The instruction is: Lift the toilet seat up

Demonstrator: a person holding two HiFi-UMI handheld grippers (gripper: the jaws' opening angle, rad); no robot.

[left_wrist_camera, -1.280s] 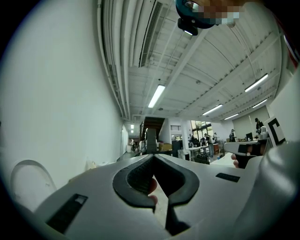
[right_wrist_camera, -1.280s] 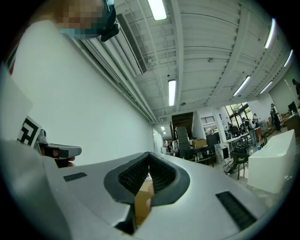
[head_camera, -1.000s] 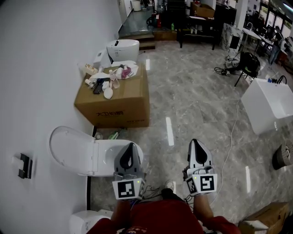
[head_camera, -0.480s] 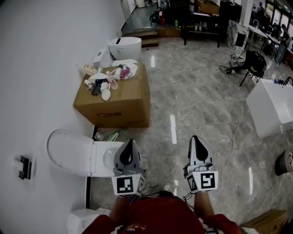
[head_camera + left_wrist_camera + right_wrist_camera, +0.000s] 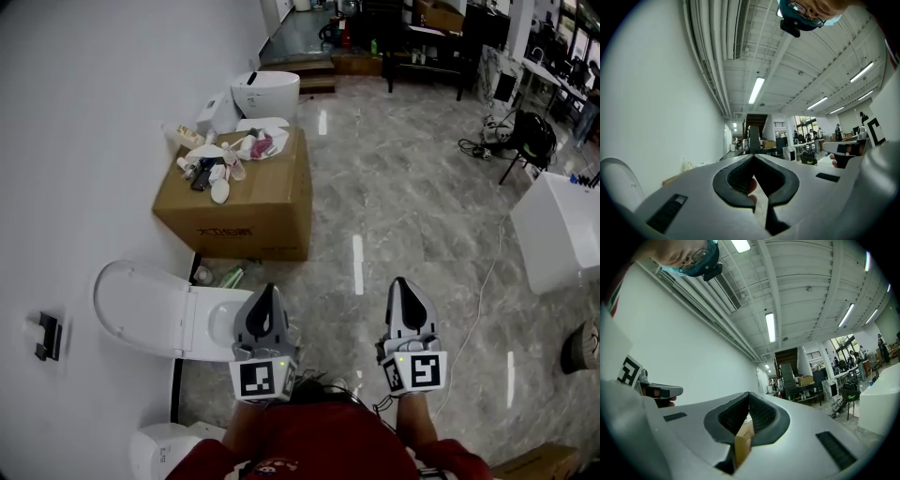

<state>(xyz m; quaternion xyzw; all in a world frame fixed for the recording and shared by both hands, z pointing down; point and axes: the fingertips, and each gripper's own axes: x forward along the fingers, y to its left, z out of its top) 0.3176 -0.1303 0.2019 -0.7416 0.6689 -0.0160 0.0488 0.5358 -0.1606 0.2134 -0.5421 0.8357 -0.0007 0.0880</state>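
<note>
1. My left gripper (image 5: 266, 292) has its jaws closed together, and nothing is held between them.
2. My right gripper (image 5: 402, 286), beside it, is closed the same way and is empty.
3. The toilet (image 5: 211, 323) lies under and to the left of the left gripper.
4. Its raised lid (image 5: 136, 305) leans on the wall further left. I cannot separate the seat from it.

A glossy grey marbled floor (image 5: 403, 216) carries a brown cardboard box (image 5: 246, 211). Just nearer than the box stands a white ceramic toilet (image 5: 214, 321). Beyond the box is a second white toilet (image 5: 267, 94), and well to its right a white rectangular tub (image 5: 562, 234).
</note>
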